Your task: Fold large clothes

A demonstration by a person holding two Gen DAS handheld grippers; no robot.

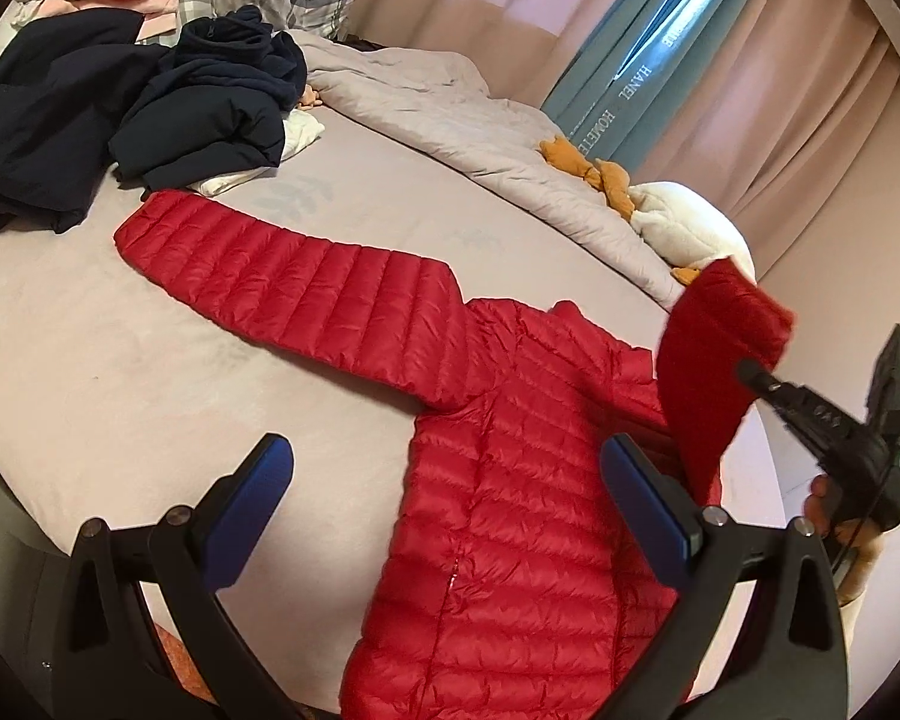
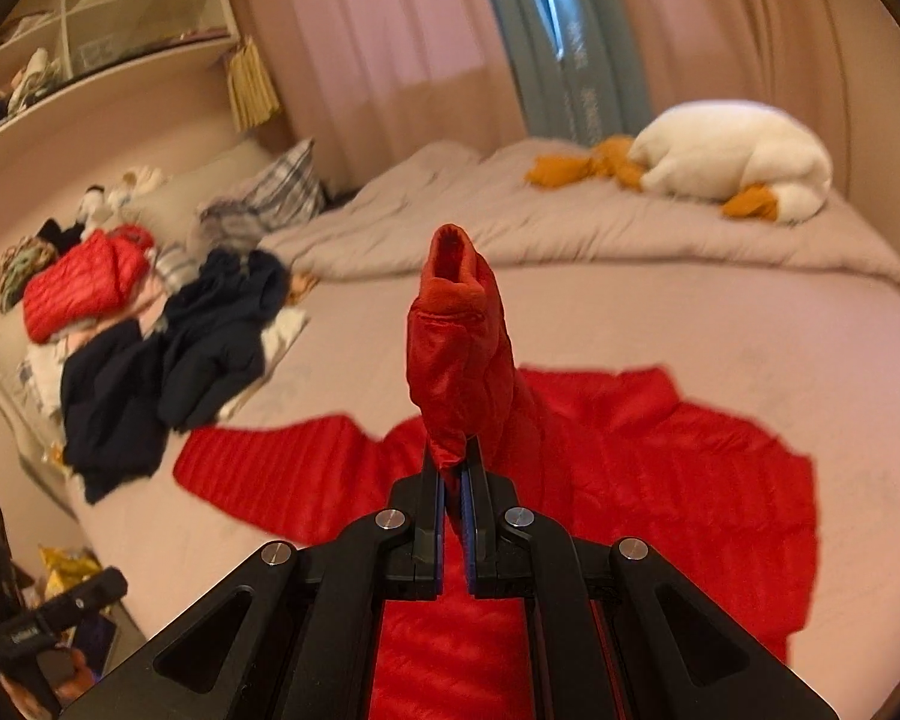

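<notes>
A red quilted down jacket [image 1: 510, 510] lies flat on the bed, one sleeve [image 1: 282, 276] stretched out to the far left. My left gripper [image 1: 444, 480] is open and empty, hovering over the jacket's body. My right gripper [image 2: 455, 468] is shut on the jacket's other sleeve [image 2: 459, 354] near its cuff and holds it lifted above the jacket [image 2: 660, 468]. In the left wrist view the right gripper [image 1: 756, 378] shows at the right, with the raised sleeve [image 1: 714, 360] hanging from it.
A pile of dark navy clothes [image 1: 120, 114] lies at the far left of the bed [image 1: 90, 384]. A grey duvet [image 1: 450, 114] and a white and orange plush toy [image 1: 684, 216] lie along the far side. A folded red garment [image 2: 84, 288] sits near the pillows.
</notes>
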